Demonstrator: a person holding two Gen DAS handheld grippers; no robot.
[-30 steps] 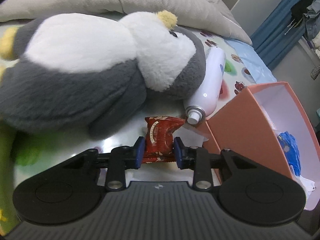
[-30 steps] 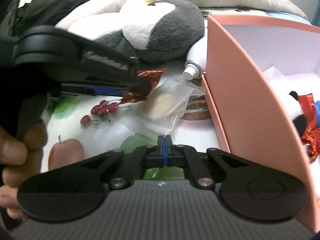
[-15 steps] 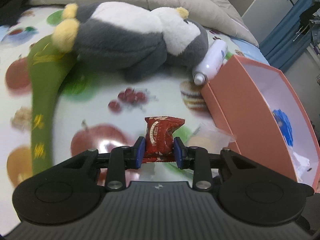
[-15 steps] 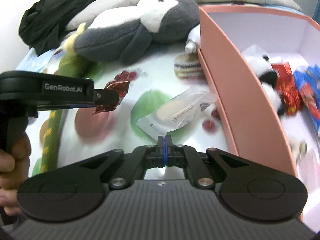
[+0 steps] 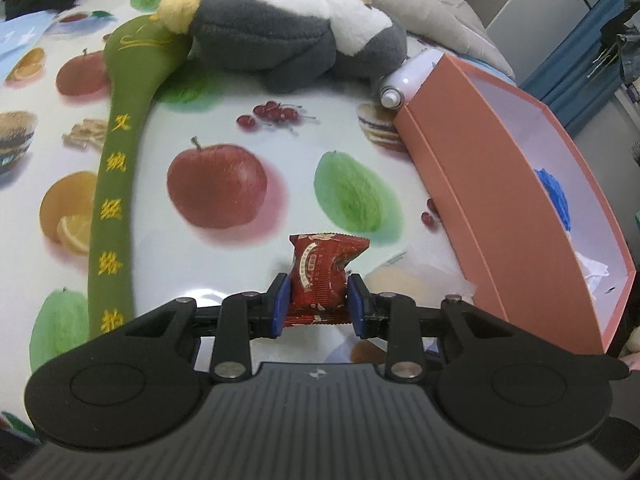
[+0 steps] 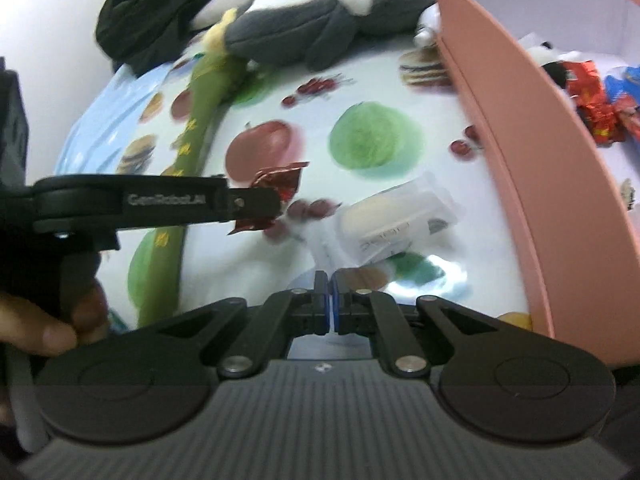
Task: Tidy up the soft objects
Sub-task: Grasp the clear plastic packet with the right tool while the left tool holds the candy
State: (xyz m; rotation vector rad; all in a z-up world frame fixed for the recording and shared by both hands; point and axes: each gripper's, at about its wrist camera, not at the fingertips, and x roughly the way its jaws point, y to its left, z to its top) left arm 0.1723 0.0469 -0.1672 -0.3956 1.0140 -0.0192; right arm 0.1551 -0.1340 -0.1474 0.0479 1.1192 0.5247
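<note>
Left gripper: I have it clamped on a red snack packet, blue pads pressed to both sides; the packet's lower edge is hidden behind the fingers.
Same packet, right view: it shows as a crumpled red foil at the tip of the left tool, which comes in from the left edge; a hand grips the handle, blurred and partly cut off.
Right gripper: my jaws are just starting to part, only a thin slit between the blue pads, nothing in them.
Clear pouch: it lies on the fruit-print sheet just ahead of my right gripper, beside the box wall; its print is too blurred to read. In the left view only a pale corner shows past the finger.
Pink box: it stands at the right, open on top; its near wall hides most of the inside.
Box contents: a panda toy, red wrappers and something blue, all partly cut off.
Penguin plush: it lies at the back, against the box corner.
White bottle: mostly hidden between plush and box.
Green fabric strip: yellow characters, lower end hidden by my gripper.
Black cloth: bunched at top left, shape unclear.
</note>
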